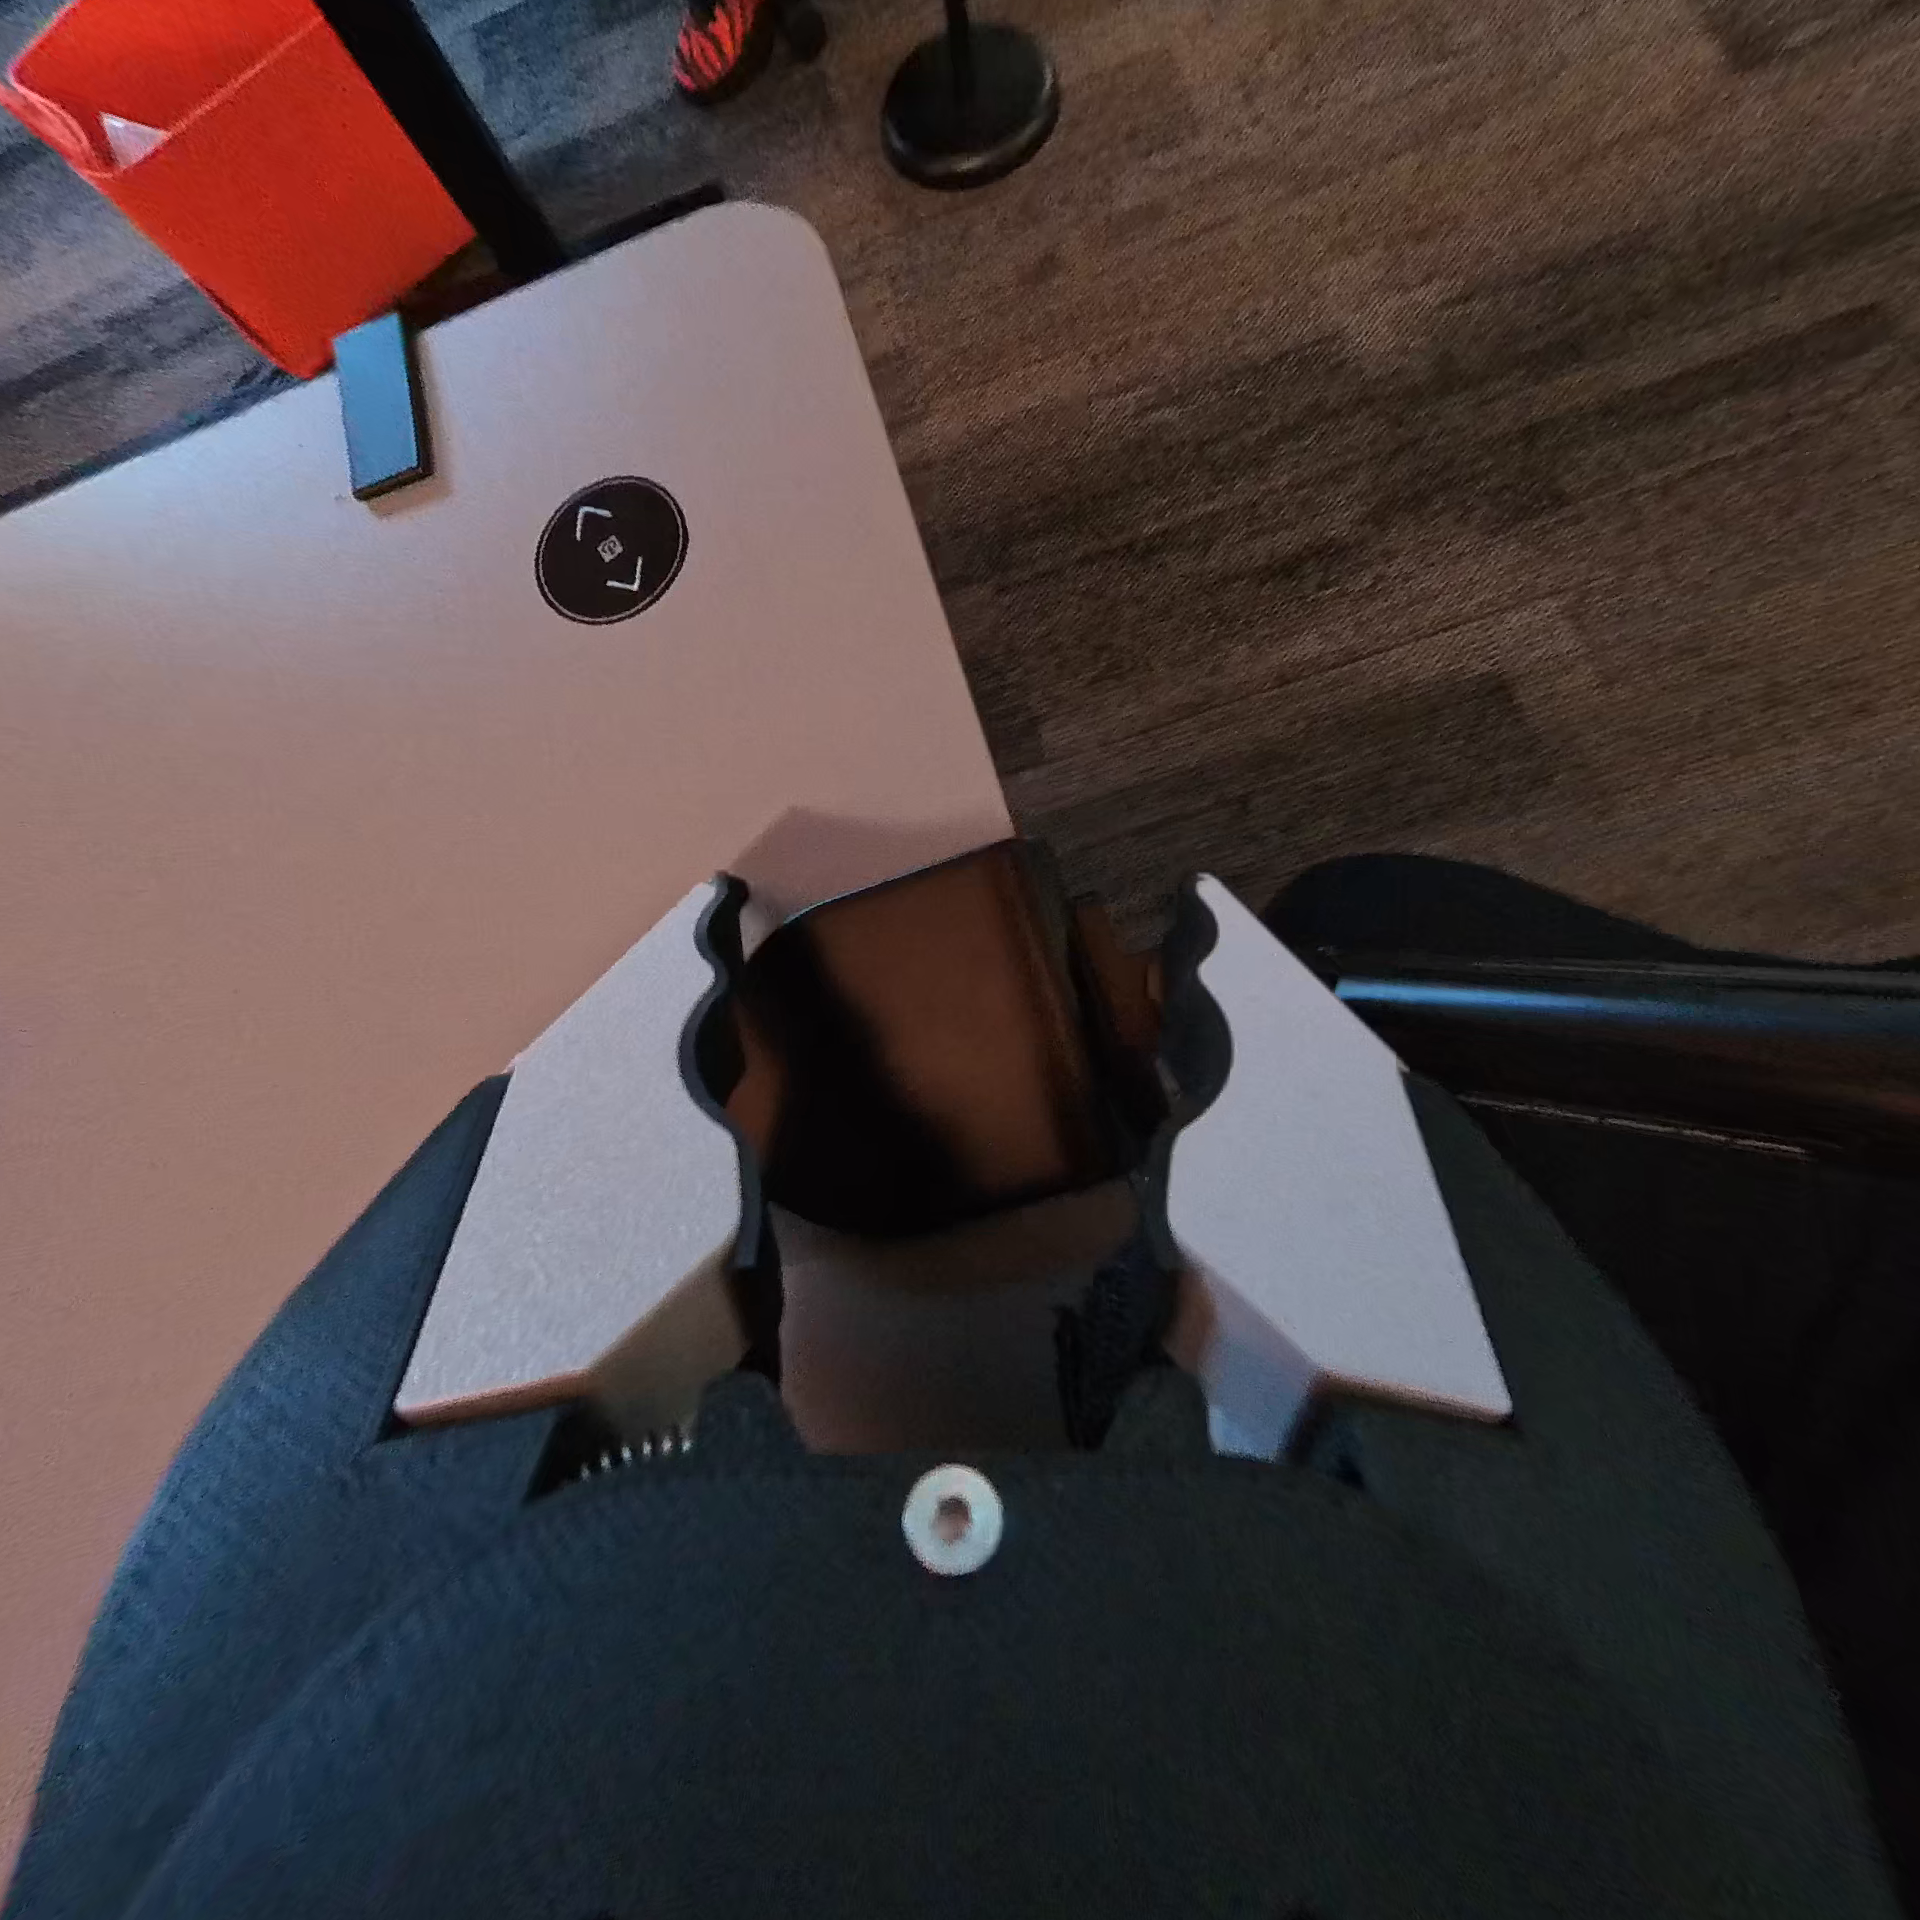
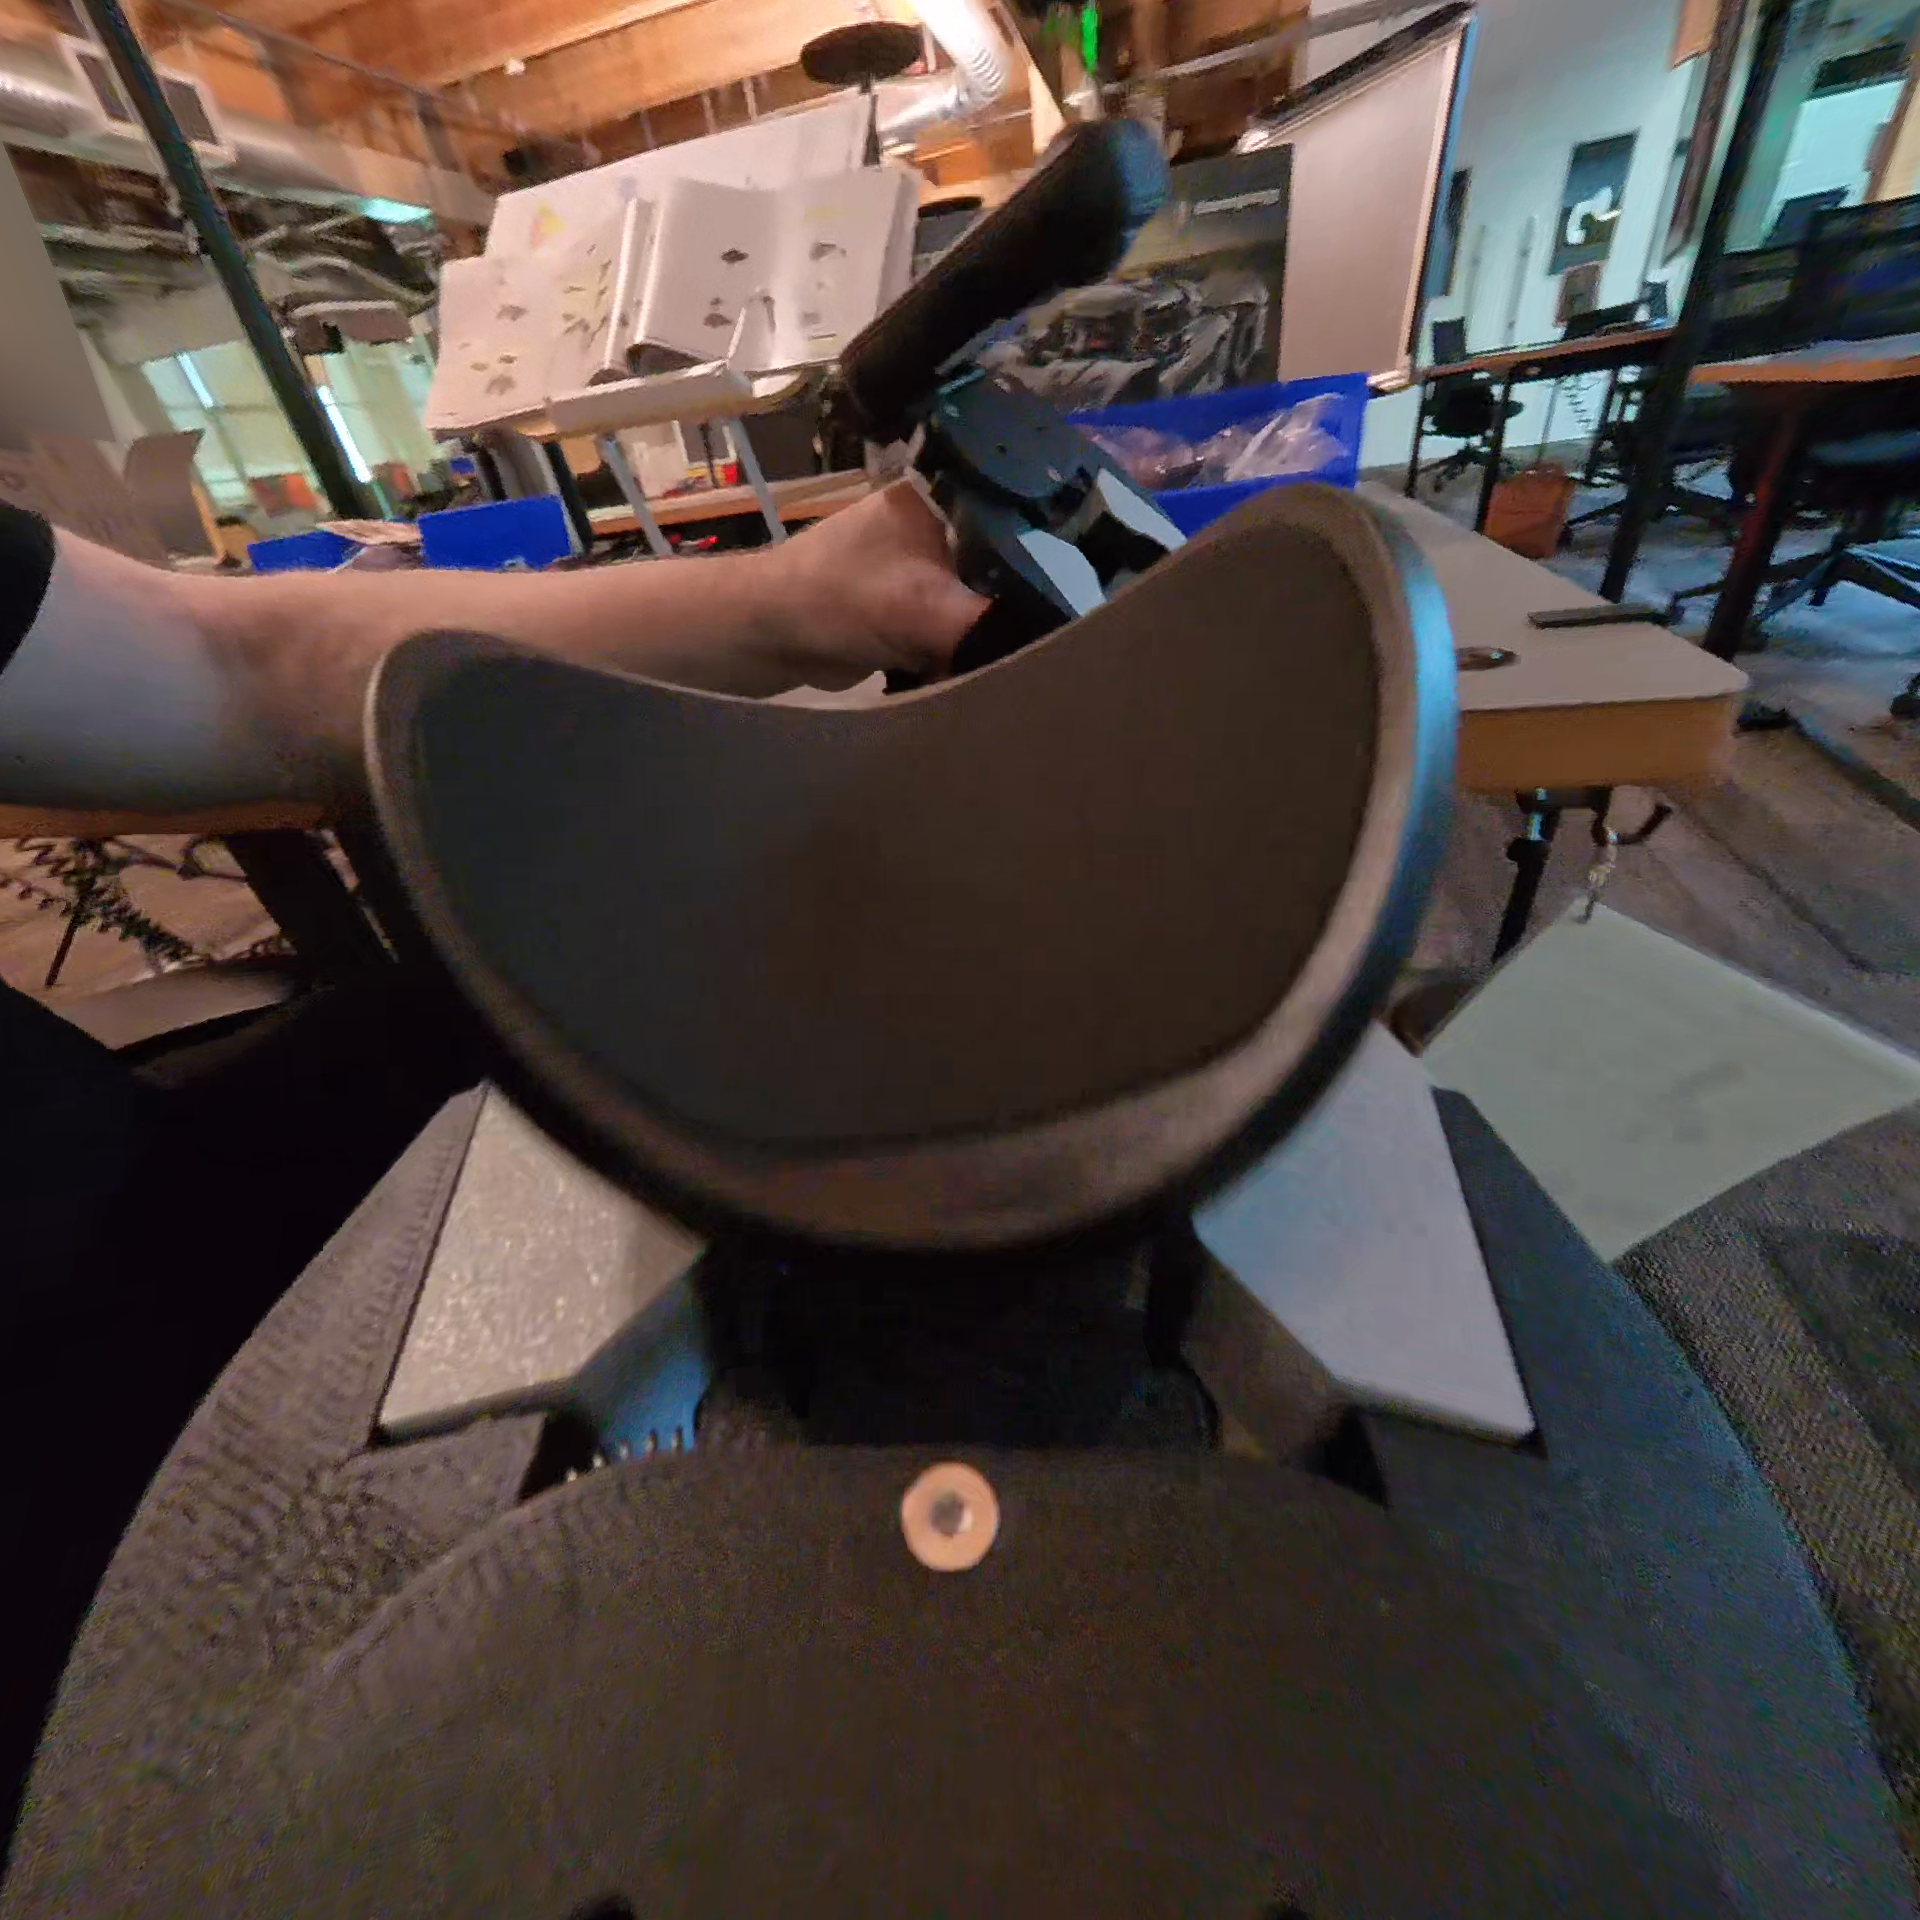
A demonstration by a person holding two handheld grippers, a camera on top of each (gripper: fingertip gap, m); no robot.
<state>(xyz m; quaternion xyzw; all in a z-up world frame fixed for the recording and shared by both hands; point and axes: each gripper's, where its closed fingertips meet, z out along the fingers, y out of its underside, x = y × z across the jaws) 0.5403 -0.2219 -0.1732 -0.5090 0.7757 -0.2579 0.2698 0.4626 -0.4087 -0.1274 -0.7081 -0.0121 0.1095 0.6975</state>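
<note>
A curved black chair headrest (image 2: pixel 894 914) fills the middle of the right wrist view, tilted with its padded face toward the camera. My right gripper (image 2: pixel 951 1091) is closed around its lower edge; its fingertips are hidden behind the pad. Beyond the headrest's upper rim, a person's hand (image 2: pixel 862 603) holds my left gripper (image 2: pixel 1049 540). In the left wrist view, my left gripper (image 1: pixel 961 899) is shut on a dark glossy part (image 1: pixel 925 1049) at the corner of a pale table (image 1: pixel 416 831).
On the table lie a round black control disc (image 1: pixel 611 551) and a small black bar (image 1: pixel 382 410). A red bag (image 1: pixel 260 177) hangs at the far edge. A black chair (image 1: pixel 1662 1039) is at the right over wood-look floor. Blue bins (image 2: pixel 1247 436) stand behind.
</note>
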